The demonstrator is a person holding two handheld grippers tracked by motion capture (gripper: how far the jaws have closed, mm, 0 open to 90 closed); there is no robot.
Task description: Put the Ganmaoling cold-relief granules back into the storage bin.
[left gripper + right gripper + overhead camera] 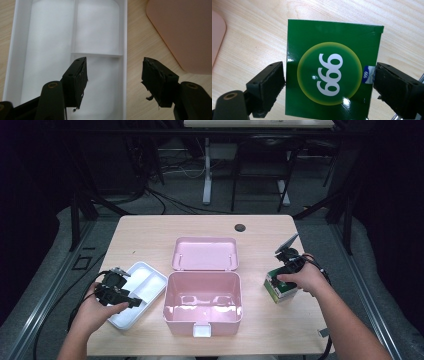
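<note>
Right claw [329,80] pinches the green box [332,72], which sits on the desk [150,230]. Left claw [113,75] is spread wide over the white tray [45,50]. The pink case [203,297] is open and empty, so packing looks barely started.

- You're in a lab or recording studio, not a home.
- Your wooden surface [150,235] stands alone, with a cable hole [240,227] in it.
- Black metal frames [80,210] flank it, and dark curtains close the sides.
- Cables [170,200] trail over the grey floor [250,202], past desk legs [207,175] behind.
</note>
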